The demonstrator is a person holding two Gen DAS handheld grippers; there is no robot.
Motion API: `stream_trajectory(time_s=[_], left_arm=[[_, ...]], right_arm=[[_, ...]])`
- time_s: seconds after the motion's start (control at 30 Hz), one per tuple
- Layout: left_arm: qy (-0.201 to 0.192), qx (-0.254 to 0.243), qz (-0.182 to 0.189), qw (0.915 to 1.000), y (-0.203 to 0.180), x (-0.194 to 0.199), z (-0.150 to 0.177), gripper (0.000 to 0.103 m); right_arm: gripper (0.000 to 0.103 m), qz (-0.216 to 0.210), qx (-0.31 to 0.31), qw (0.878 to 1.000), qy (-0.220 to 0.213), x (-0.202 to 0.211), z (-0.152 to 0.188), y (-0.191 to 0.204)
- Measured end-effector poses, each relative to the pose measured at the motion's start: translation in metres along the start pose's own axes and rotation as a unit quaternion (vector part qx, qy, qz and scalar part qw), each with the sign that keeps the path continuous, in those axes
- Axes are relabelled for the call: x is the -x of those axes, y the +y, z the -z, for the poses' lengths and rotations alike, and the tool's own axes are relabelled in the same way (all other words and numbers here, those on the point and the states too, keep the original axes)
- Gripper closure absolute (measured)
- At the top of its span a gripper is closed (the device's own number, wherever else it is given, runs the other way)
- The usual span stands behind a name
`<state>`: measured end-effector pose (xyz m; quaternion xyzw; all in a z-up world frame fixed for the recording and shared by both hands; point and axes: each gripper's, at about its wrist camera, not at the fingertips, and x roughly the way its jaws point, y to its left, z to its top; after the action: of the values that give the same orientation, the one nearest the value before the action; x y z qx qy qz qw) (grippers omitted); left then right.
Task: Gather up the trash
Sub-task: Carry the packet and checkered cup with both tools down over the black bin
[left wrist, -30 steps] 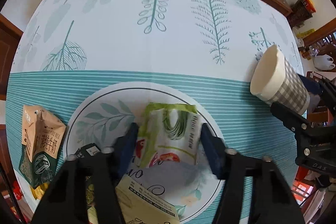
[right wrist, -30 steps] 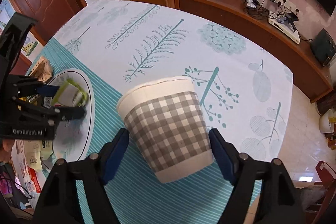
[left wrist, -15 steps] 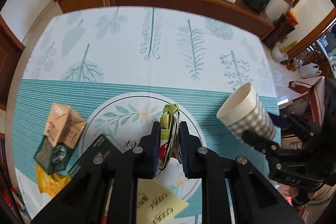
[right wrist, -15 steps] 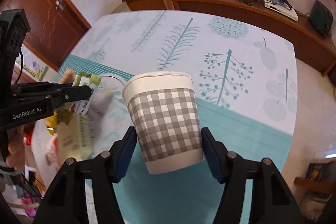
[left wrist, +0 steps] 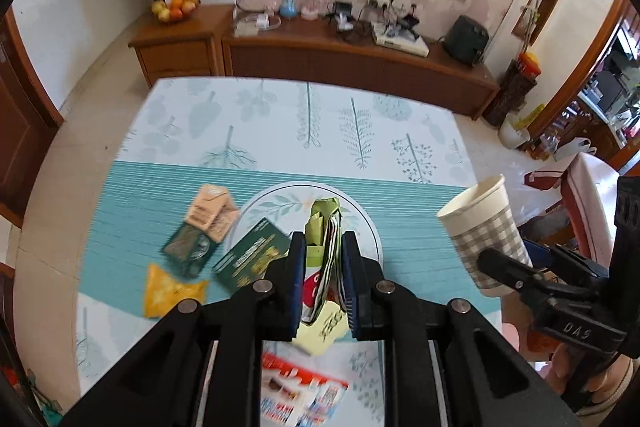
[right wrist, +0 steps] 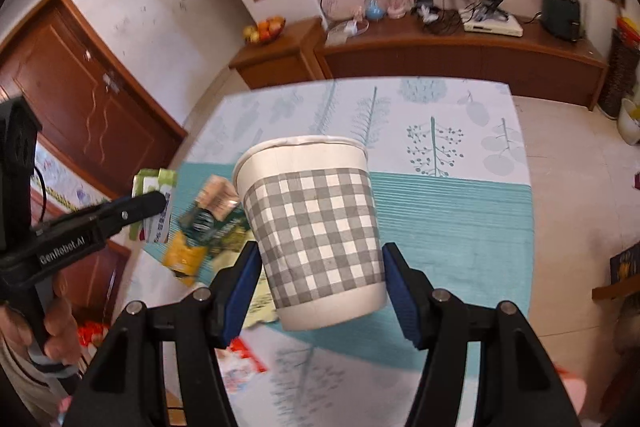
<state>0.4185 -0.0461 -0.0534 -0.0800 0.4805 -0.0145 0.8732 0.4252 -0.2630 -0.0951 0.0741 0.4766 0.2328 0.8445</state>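
My left gripper (left wrist: pixel 323 263) is shut on a green and white snack wrapper (left wrist: pixel 325 227) and holds it high above the table. The wrapper also shows in the right wrist view (right wrist: pixel 154 183), at the left. My right gripper (right wrist: pixel 318 267) is shut on a grey checked paper cup (right wrist: pixel 310 227), held upright above the table, mouth up. The cup also shows in the left wrist view (left wrist: pixel 484 231), at the right. More trash lies on the table below: a brown and green milk carton (left wrist: pixel 200 227), a dark green packet (left wrist: pixel 252 259) and a yellow wrapper (left wrist: pixel 170 291).
The table has a leaf-print and teal-striped cloth (left wrist: pixel 320 131) with a round printed plate pattern (left wrist: pixel 280 203). A yellowish paper (left wrist: pixel 324 327) and a red leaflet (left wrist: pixel 296 387) lie near its front edge. A wooden sideboard (left wrist: pixel 360 55) stands behind. A chair (left wrist: pixel 588 203) is at the right.
Both grippers have risen well above the table. The left shut on the wrapper and lifted it off the plate pattern. The right kept the cup and brought it more upright.
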Motion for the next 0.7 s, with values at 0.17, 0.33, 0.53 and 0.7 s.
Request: stream_trajectory(time_s=[0.17,0.33,0.53,0.7], left_arm=[[-0.029,-0.005,0.009,0.9995,0.020,0.058,0.025,0.088],[-0.057,-0.023,0.016,0.9980,0.049,0.117,0.068,0.088],[-0.068,-0.051,0.042,0.9955,0.090,0.171,0.129,0.088],[-0.064,-0.071,0.060,0.9935,0.121,0.199,0.174,0.088]], right_arm=[[0.042,0.011,-0.014,0.999,-0.040,0.043,0.028,0.037],[0.042,0.022,-0.024,0.997,-0.069,0.077,0.068,0.084],[0.042,0.043,-0.053,0.991,-0.114,0.110,0.136,0.151],[0.042,0.056,-0.086,0.985,-0.138,0.127,0.193,0.197]])
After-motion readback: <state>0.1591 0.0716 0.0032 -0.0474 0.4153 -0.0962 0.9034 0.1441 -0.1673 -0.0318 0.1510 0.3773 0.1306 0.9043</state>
